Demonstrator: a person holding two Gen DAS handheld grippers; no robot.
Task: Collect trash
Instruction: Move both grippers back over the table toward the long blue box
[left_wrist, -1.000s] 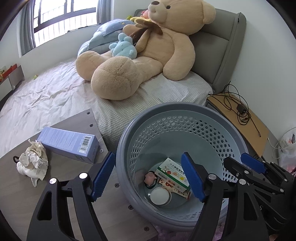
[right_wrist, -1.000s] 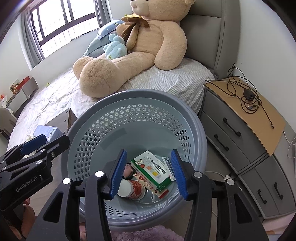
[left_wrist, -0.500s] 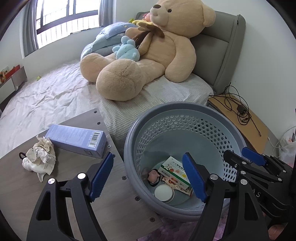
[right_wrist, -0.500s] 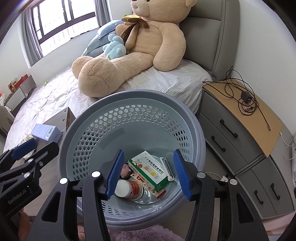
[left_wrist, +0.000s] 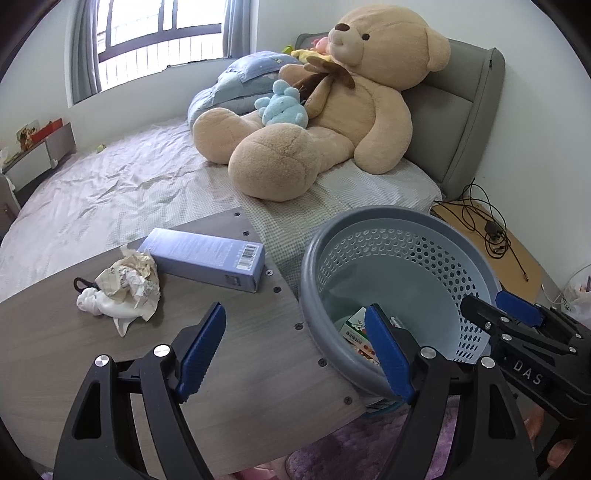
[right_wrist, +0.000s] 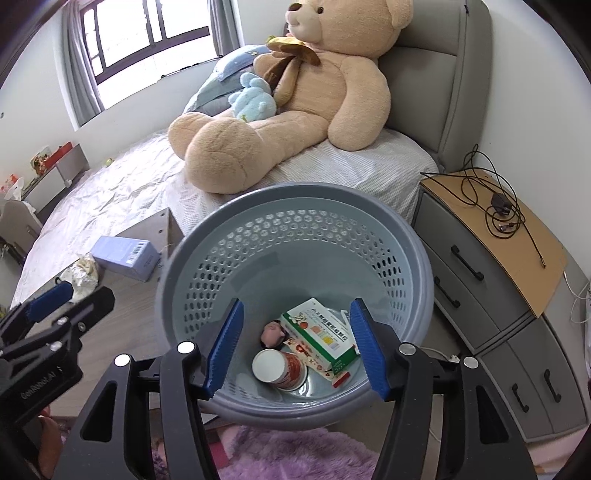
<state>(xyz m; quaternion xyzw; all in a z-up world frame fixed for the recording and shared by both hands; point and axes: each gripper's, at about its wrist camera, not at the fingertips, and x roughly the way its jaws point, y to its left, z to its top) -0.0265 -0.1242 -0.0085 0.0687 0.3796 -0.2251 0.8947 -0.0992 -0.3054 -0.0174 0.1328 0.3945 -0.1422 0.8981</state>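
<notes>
Bedside clutter frames the job: a grey table (left_wrist: 236, 373) stands against the bed. Ahead and left of the left gripper (left_wrist: 295, 354), whose jaws stand wide and empty, lie a crumpled paper wad (left_wrist: 127, 280) and, touching it, a blue carton (left_wrist: 207, 258), both probably trash awaiting pickup. To that gripper's right stands the perforated basket (right_wrist: 295, 206), close to the table edge so drops are short. The right gripper (right_wrist: 295, 347), also spread wide and empty, hangs over the basket's mouth, above a green box (right_wrist: 319, 336) and cup (right_wrist: 277, 369).
</notes>
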